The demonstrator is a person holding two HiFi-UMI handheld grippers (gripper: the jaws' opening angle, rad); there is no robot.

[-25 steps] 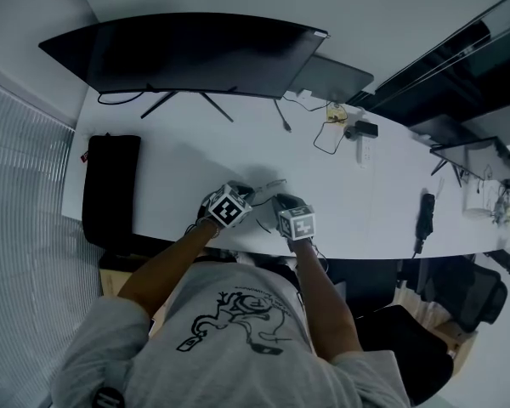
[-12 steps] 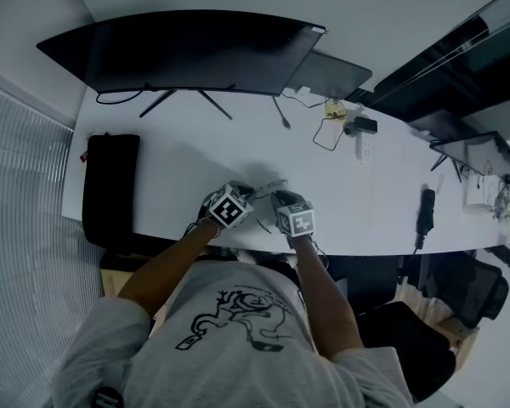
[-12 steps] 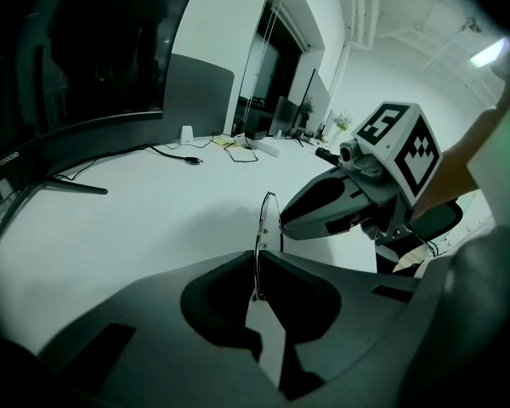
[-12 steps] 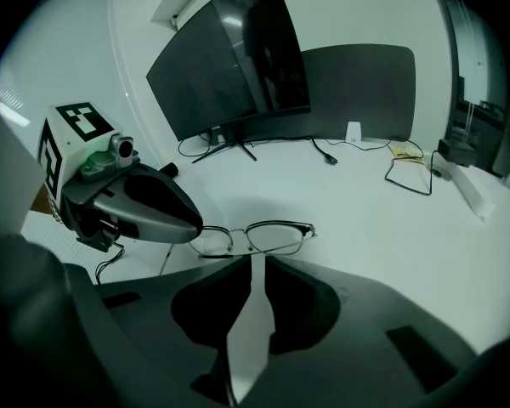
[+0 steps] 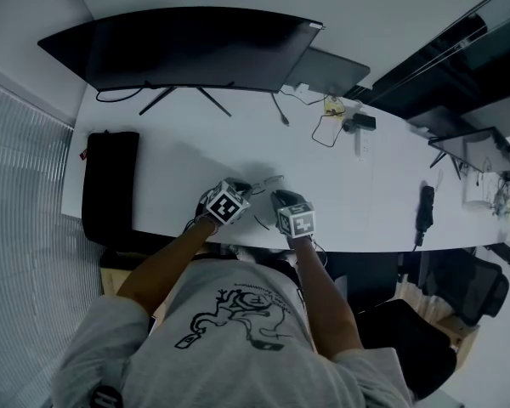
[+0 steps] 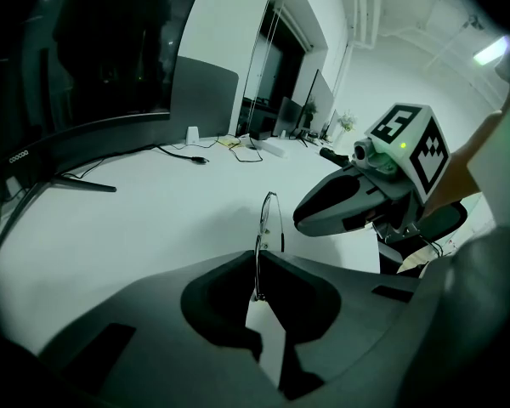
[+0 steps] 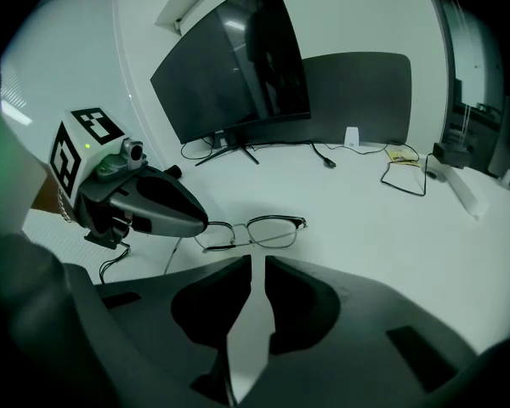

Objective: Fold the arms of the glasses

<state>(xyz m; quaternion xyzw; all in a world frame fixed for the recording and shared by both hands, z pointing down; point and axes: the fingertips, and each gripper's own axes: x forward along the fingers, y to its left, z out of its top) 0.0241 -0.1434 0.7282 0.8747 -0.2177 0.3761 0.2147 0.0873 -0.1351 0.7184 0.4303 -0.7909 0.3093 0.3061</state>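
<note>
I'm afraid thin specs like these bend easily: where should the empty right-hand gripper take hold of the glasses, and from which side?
Probably the thin arm hanging open below the glasses beside the left gripper: pinch near its free tip, from the person's side. The left gripper already clamps that end of the glasses, so the right gripper can leave the lenses alone.

White table (image 5: 178, 155) carries monitor (image 5: 187, 49), black case (image 5: 110, 181), cables (image 5: 327, 130).

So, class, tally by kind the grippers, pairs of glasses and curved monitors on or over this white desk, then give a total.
grippers: 2 (left gripper, right gripper)
glasses: 1
curved monitor: 1
total: 4
</note>
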